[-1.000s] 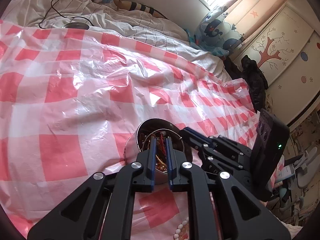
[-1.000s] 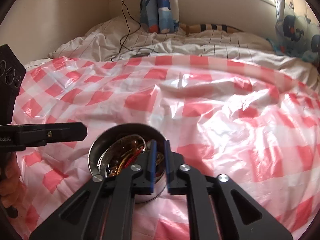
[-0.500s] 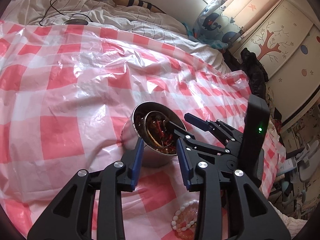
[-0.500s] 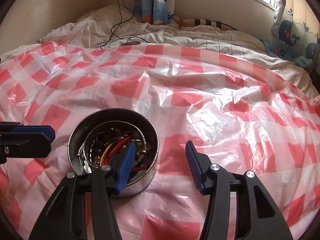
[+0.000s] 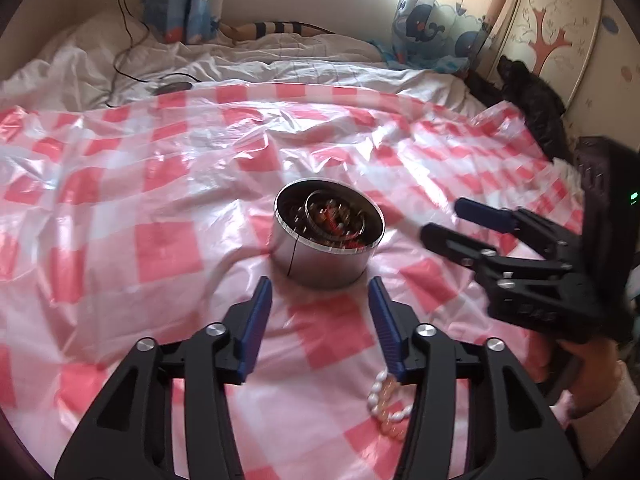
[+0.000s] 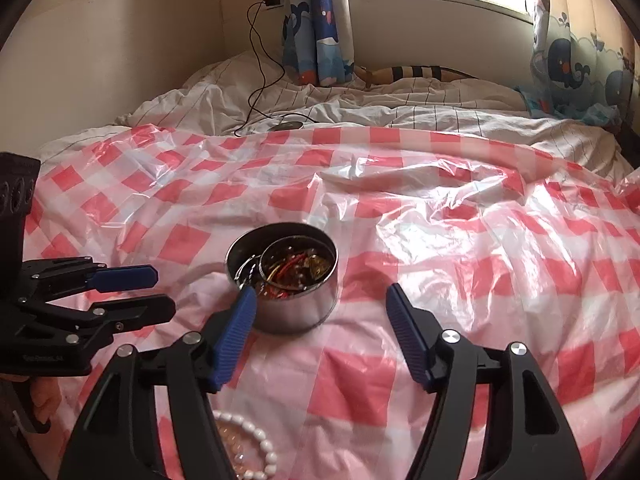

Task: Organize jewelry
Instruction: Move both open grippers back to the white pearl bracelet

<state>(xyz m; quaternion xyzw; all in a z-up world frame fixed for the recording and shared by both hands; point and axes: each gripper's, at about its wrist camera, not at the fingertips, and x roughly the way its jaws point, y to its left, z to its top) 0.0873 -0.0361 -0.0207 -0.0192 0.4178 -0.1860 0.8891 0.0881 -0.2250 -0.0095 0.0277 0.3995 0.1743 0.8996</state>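
Observation:
A round metal tin [image 5: 326, 248] with several bracelets and beads inside stands on the red-and-white checked plastic sheet [image 5: 160, 240]. It also shows in the right wrist view [image 6: 286, 304]. My left gripper [image 5: 320, 292] is open and empty just short of the tin. My right gripper [image 6: 320, 296] is open and empty, its left finger beside the tin's near wall. The right gripper shows in the left wrist view [image 5: 444, 224], the left gripper in the right wrist view [image 6: 156, 292]. A white and pink bead bracelet [image 5: 386, 408] lies on the sheet under the grippers, also in the right wrist view [image 6: 248, 452].
White striped bedding [image 6: 360, 112] lies beyond the sheet, with a black cable and charging puck [image 6: 286, 125]. Whale-print curtains [image 6: 316, 20] hang at the back wall. A dark garment [image 5: 532, 100] lies at the bed's right edge by a painted wardrobe.
Both grippers went from shut over the tin to open, and drew back from it. The tin now stands free on the sheet, and the bead bracelet has come into view.

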